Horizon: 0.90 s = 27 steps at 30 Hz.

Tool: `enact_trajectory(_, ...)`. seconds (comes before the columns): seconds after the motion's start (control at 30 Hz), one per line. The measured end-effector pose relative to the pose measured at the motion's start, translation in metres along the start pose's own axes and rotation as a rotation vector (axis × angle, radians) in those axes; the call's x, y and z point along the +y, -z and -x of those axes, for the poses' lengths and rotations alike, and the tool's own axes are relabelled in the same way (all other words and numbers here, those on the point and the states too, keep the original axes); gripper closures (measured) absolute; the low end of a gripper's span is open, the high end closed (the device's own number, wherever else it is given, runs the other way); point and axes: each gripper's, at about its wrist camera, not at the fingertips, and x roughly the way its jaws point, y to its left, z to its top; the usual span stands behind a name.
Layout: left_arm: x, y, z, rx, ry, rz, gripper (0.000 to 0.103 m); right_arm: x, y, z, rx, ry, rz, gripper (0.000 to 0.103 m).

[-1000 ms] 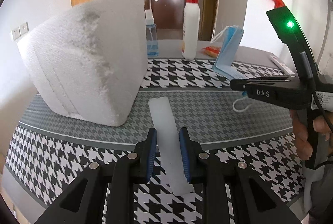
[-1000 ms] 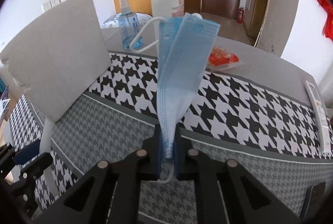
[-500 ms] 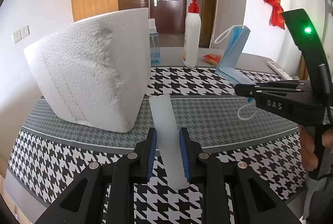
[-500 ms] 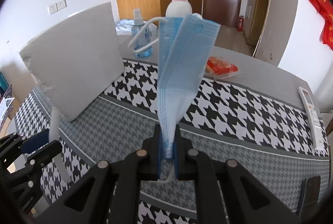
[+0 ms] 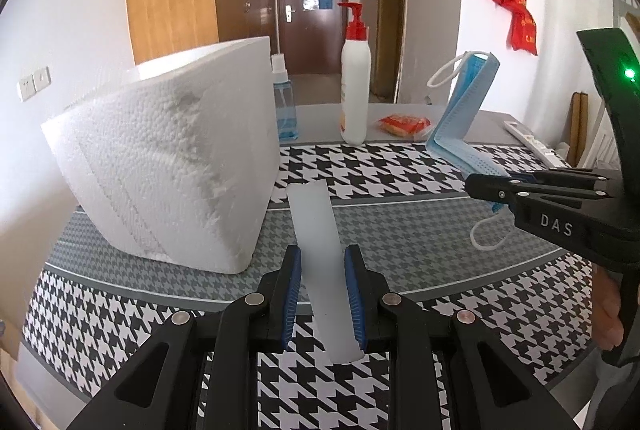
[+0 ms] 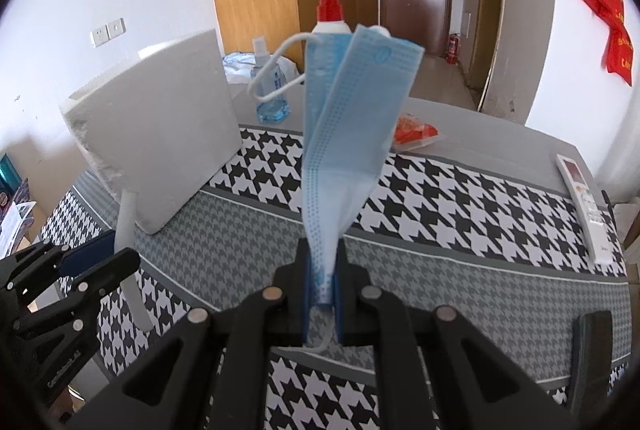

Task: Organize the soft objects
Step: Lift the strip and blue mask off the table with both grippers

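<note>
My left gripper (image 5: 322, 272) is shut on a pale translucent foam strip (image 5: 316, 226), which sticks out forward above the table. A big white polystyrene block (image 5: 172, 166) stands on the cloth just left of it. My right gripper (image 6: 323, 272) is shut on a folded blue face mask (image 6: 348, 118) that stands up from its jaws, ear loops hanging. In the left wrist view the right gripper (image 5: 480, 186) with the mask (image 5: 464, 118) is at the right. The left gripper (image 6: 92, 262) with the strip (image 6: 128, 254) shows low left in the right wrist view, next to the block (image 6: 160, 138).
A houndstooth cloth (image 5: 400, 174) covers the table. At the back stand a white pump bottle (image 5: 354, 98), a blue spray bottle (image 5: 285, 114) and an orange packet (image 5: 404, 122). A white remote (image 6: 584, 206) lies at the right edge. A hand (image 5: 608, 310) holds the right gripper.
The right gripper has risen and drawn back with the mask, so more of the table shows below it. The left gripper kept its grip on the strip and barely moved.
</note>
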Motion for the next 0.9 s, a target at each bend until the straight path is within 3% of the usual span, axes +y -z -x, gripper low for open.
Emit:
enact_trajectory(0.63,-0.006,-0.008,0.02,-0.047,0.032,-0.06,0.079,0.002,0.01,0.029,-0.076,0.034,-0.049,0.091)
enact_trajectory(0.9,-0.001,-0.01,0.024,-0.071,0.089,-0.082,0.079,0.005,0.014,0.037,-0.096,0.066,-0.083,0.091)
